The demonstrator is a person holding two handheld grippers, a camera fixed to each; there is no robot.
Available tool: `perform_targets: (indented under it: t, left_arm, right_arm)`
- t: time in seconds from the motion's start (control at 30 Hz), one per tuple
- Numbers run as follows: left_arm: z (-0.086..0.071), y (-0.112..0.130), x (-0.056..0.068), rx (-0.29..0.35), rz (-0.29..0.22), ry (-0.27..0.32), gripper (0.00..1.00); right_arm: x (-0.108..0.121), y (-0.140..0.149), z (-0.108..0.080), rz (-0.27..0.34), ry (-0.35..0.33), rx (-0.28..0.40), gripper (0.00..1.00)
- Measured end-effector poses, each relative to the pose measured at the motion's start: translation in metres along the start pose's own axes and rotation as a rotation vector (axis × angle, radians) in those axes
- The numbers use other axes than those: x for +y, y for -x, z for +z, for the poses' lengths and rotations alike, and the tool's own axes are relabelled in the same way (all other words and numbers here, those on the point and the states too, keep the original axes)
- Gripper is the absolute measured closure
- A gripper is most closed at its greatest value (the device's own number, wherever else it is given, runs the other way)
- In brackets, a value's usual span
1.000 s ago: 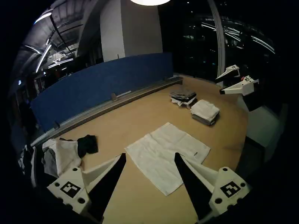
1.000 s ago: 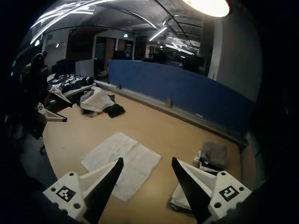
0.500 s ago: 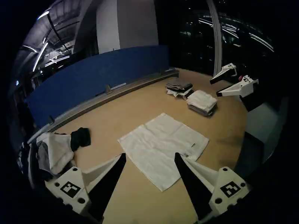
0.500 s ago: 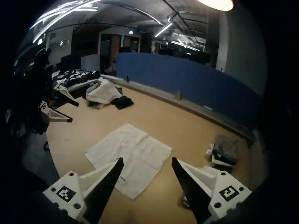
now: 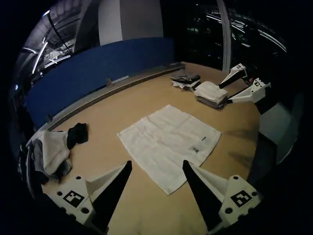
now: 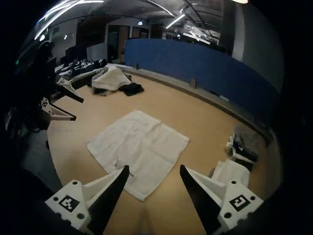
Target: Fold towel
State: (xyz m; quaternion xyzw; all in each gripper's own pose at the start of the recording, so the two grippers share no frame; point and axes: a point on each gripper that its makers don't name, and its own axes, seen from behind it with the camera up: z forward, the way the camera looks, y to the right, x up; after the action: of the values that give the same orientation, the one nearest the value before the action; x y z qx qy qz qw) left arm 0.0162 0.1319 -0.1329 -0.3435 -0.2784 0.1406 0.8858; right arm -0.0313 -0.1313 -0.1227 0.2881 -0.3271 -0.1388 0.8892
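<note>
While left claw [image 5: 156, 161] and right claw [image 6: 154, 166] gape empty, towel [image 5: 168, 137] flat, folded stack [image 5: 211, 92] beyond, clothes heap [image 5: 51, 150] aside

The left gripper [image 5: 156, 162] and right gripper [image 6: 153, 167] each hover with 2 fingers [image 5: 113, 188] spread apart.

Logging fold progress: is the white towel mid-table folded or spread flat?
Spread flat. The white towel lies open on the table, four corners out, no edge turned over.

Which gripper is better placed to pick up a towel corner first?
Right, slightly. Both are open, but a corner of the towel sits deeper between the fingers of the right gripper; the left gripper is almost as close to its corner.
</note>
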Motion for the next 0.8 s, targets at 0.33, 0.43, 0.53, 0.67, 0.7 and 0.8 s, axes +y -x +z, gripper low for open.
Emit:
perform_targets:
  t: [0.33, 0.43, 0.53, 0.67, 0.7, 0.8]
  left_arm:
    - [0.021, 0.033, 0.015, -0.041, 0.000, 0.030, 0.03]
    - [0.026, 0.039, 0.016, -0.046, -0.005, 0.029, 0.03]
    - [0.030, 0.045, 0.016, -0.049, -0.007, 0.026, 0.04]
    - [0.034, 0.054, 0.017, -0.058, -0.006, 0.025, 0.03]
    - [0.035, 0.056, 0.018, -0.061, -0.006, 0.025, 0.03]
    - [0.037, 0.061, 0.019, -0.065, -0.007, 0.026, 0.04]
  right_arm:
    - [-0.011, 0.033, 0.024, 0.017, -0.031, -0.037, 0.00]
    - [-0.012, 0.042, 0.030, 0.016, -0.036, -0.048, 0.00]
    - [-0.014, 0.053, 0.036, 0.016, -0.041, -0.061, 0.00]
    - [-0.017, 0.068, 0.043, 0.025, -0.049, -0.083, 0.00]
    - [-0.017, 0.071, 0.045, 0.028, -0.050, -0.087, 0.00]
    - [-0.018, 0.080, 0.049, 0.033, -0.046, -0.099, 0.00]
